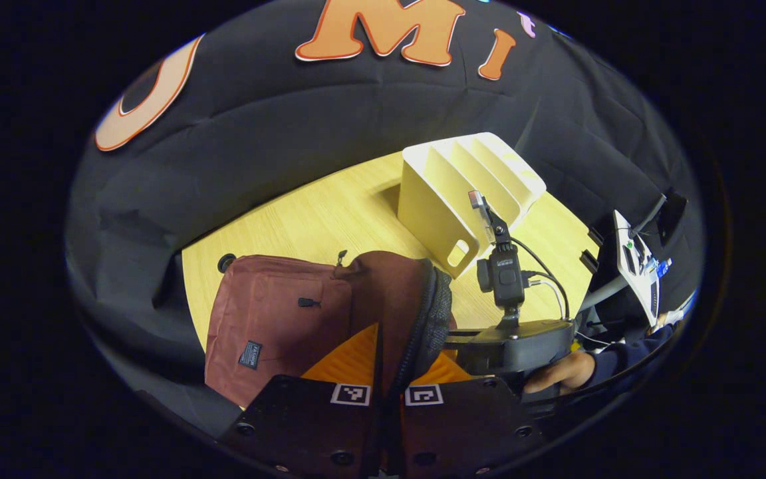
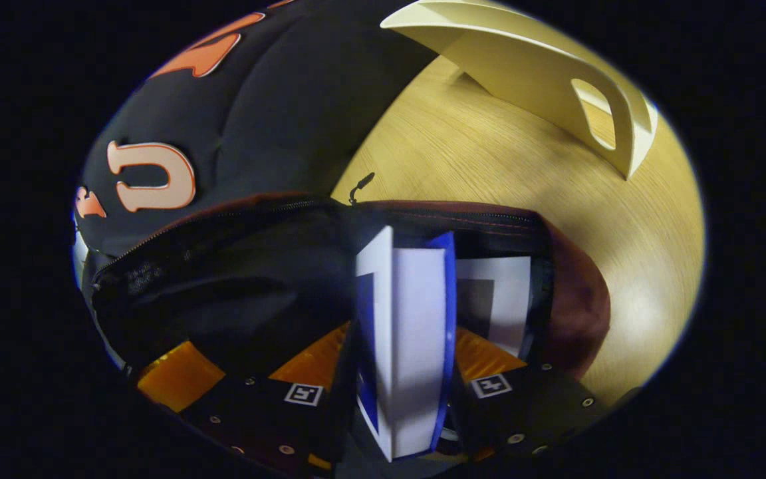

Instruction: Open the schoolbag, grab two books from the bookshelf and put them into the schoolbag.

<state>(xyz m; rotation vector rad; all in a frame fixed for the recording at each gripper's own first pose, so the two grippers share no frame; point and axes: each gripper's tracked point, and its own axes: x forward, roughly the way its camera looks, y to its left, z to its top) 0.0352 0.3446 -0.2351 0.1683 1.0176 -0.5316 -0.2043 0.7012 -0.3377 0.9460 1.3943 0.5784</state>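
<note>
While the maroon schoolbag (image 1: 276,326) lies on the wooden table (image 1: 330,213), the left gripper (image 1: 379,379) pinches the edge of its opened flap, both fingers pressed close on the zipper rim at about 6 o'clock in the left gripper view. At 1 o'clock from the bag stands the cream bookshelf (image 1: 456,193), its slots bare. At 4 o'clock the right gripper (image 1: 512,346) sits at the bag's mouth, held by a hand (image 1: 559,372).

In the right gripper view, the right gripper (image 2: 404,389) clamps a blue-and-white book (image 2: 413,332) upright between its fingers, inside the schoolbag (image 2: 576,299) opening. Just right of it, at 3 o'clock, stands what seems a second book (image 2: 496,299), though shadow blurs it. The bookshelf (image 2: 542,73) is at 1 o'clock.
</note>
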